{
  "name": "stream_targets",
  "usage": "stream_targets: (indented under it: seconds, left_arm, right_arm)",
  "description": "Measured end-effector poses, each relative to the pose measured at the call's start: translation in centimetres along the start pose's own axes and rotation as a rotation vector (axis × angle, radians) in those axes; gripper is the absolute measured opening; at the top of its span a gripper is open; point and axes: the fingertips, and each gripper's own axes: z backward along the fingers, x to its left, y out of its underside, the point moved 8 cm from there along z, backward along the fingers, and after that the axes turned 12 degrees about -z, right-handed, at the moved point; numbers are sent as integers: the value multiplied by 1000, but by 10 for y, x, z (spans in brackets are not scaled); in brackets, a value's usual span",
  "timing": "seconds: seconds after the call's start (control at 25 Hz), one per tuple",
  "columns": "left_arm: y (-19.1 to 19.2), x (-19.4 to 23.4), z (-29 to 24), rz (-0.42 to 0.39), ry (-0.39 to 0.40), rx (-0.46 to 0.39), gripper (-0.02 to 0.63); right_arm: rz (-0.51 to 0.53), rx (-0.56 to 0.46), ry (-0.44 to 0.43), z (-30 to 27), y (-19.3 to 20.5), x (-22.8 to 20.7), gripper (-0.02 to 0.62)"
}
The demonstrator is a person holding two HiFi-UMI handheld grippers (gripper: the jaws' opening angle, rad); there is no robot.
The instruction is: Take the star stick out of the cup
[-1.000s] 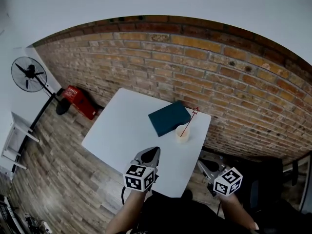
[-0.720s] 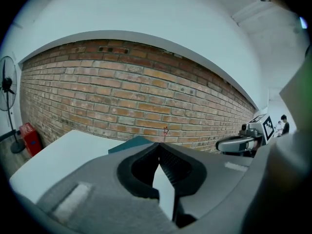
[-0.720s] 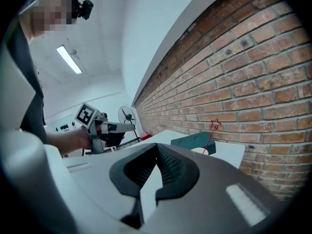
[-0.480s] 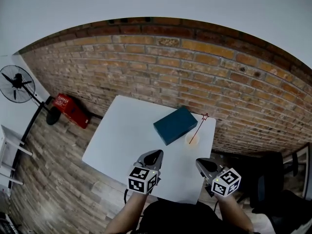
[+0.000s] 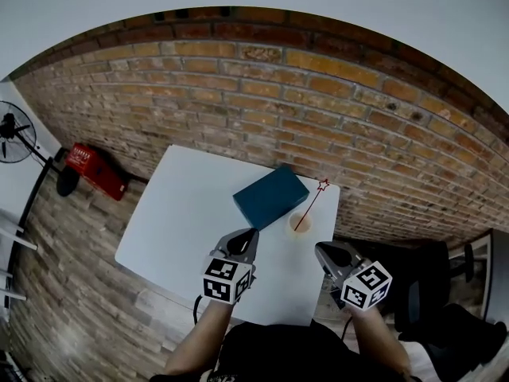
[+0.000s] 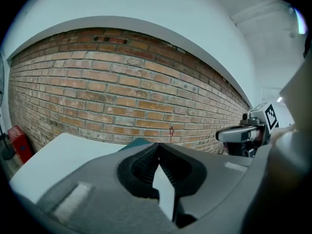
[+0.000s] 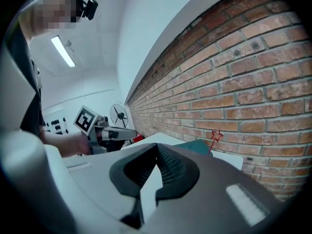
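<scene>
Fingers (image 6: 144,165) of left gripper (image 5: 253,234) pressed together at the tips, nothing pinched; same on right gripper (image 5: 319,249). Both at the near side of white table (image 5: 175,213), apart from the cup (image 5: 299,224). Star stick (image 5: 311,206) leaning in that cup, just beside teal box (image 5: 270,196), near brick wall (image 5: 334,110). In both gripper views only the red star above the jaws, cup hidden behind gripper body. Stick's lower end probably on the cup's bottom, too small to tell

You are looking at a thin red star stick (image 5: 311,206) leaning toward one o'clock in the pale, upright cup (image 5: 294,227), sitting at the table's (image 5: 183,213) three o'clock side.
</scene>
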Motion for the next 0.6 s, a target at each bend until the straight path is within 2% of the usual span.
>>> stream_targets:
  seconds: [0.12,0.32,0.6]
  left_arm:
    - [-3,-7,-16,16,-5,5,6]
    - [-7,-16,-45,87,-26,17,6]
    - [2,-26,-75,94,-55,86,6]
  right_arm:
    - [-1,0,4,6,-7,-25,1]
    - [-28,6,-2,11,-17,-69,2]
    - [-56,43,-27,-18,-19,-121,2]
